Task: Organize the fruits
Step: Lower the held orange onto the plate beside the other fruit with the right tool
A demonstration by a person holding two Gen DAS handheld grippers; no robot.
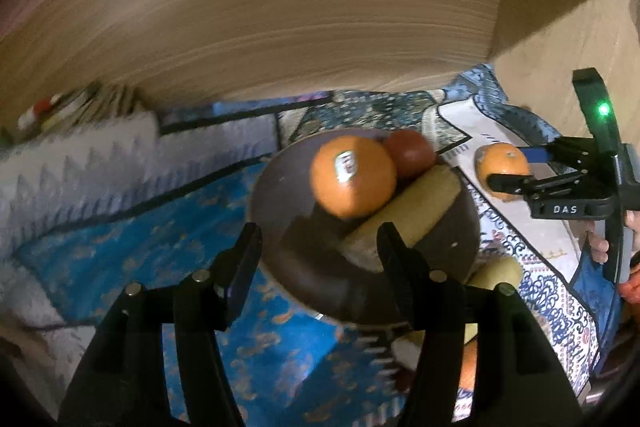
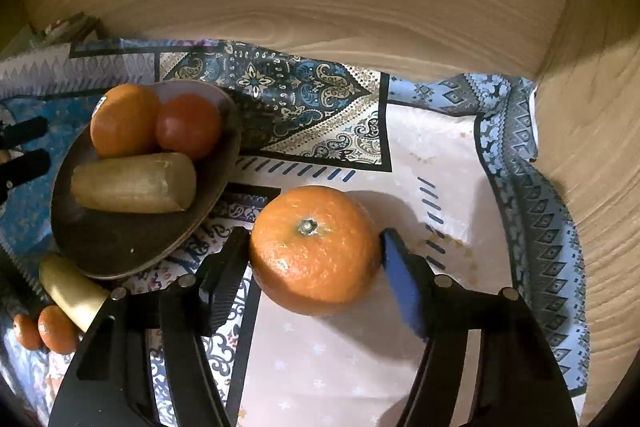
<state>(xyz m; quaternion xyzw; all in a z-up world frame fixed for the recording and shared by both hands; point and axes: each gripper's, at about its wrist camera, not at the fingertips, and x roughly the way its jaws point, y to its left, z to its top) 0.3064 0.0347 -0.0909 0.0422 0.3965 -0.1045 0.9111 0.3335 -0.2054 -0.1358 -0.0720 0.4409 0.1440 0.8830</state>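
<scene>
My left view is dim and smeared with motion blur; the wooden wall streaks. My right view is sharper and warmly lit, glare on the orange, its shadow falling rightward on the cloth. Both bend and darken at the edges.

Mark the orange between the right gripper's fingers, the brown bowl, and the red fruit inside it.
orange (image 2: 314, 251), right wrist view, on the top peel below its stem.
brown bowl (image 2: 116, 247), right wrist view, on the bare inner floor.
red fruit (image 2: 188, 125), right wrist view, on its rounded front.
</scene>
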